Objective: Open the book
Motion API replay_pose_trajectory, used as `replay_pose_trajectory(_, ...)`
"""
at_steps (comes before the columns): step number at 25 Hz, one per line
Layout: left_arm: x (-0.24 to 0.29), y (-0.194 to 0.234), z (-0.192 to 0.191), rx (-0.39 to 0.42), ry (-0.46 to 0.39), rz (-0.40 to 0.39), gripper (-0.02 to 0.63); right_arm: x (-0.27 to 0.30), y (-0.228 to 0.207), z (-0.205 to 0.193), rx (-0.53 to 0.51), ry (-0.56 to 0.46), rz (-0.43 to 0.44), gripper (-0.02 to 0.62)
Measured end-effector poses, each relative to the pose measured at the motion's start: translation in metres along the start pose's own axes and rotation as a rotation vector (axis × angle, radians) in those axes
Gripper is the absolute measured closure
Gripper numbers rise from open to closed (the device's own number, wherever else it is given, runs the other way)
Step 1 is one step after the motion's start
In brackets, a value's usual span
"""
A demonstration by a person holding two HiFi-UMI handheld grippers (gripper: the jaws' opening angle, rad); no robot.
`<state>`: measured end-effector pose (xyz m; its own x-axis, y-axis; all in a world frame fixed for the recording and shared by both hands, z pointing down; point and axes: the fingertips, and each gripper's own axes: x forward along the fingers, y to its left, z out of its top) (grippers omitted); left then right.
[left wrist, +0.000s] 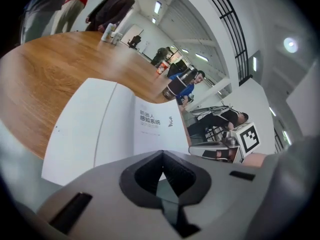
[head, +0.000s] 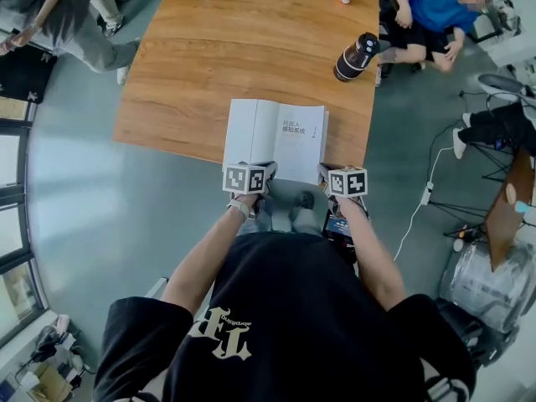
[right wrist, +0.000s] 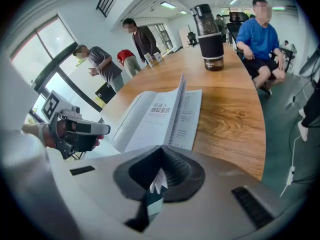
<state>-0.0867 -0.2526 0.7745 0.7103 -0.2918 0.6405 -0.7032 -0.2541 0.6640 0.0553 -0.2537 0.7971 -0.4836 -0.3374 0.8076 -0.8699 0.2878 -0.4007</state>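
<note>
Book [head: 275,136] lies open at the wooden worktop's [head: 251,48] near edge, left claw [left wrist: 162,153] pinched together over its near left edge, right claw [right wrist: 162,148] clamped on a raised page [right wrist: 177,109] standing up on the right.

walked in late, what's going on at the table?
A person holds a gripper in each hand at the near edge of the wooden table. The book already lies open at its title page, with a leaf on its right side standing up. The left gripper and the right gripper are both shut with nothing in them, by the book's near edge.
</note>
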Motion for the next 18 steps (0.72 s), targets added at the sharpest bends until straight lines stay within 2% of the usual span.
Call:
replay_pose_trajectory(3,0.015,-0.024,0.010,0.053,0.015,-0.040,0.606,0.000,0.015,0.000,-0.044,-0.011,0.024,0.606)
replay_pose_trajectory(7,0.038,-0.046,0.018,0.123,0.069,-0.056,0.606,0.001,0.025,0.000,-0.058,-0.020,0.031,0.606)
replay_pose_trajectory(14,0.076,-0.053,0.036,0.159,0.118,-0.017,0.606,-0.001,0.020,0.003,-0.051,-0.037,0.004,0.607)
replay_pose_trajectory(18,0.091,-0.063,0.032,0.197,0.170,-0.011,0.606,0.004,0.007,-0.002,-0.002,-0.037,-0.034,0.606)
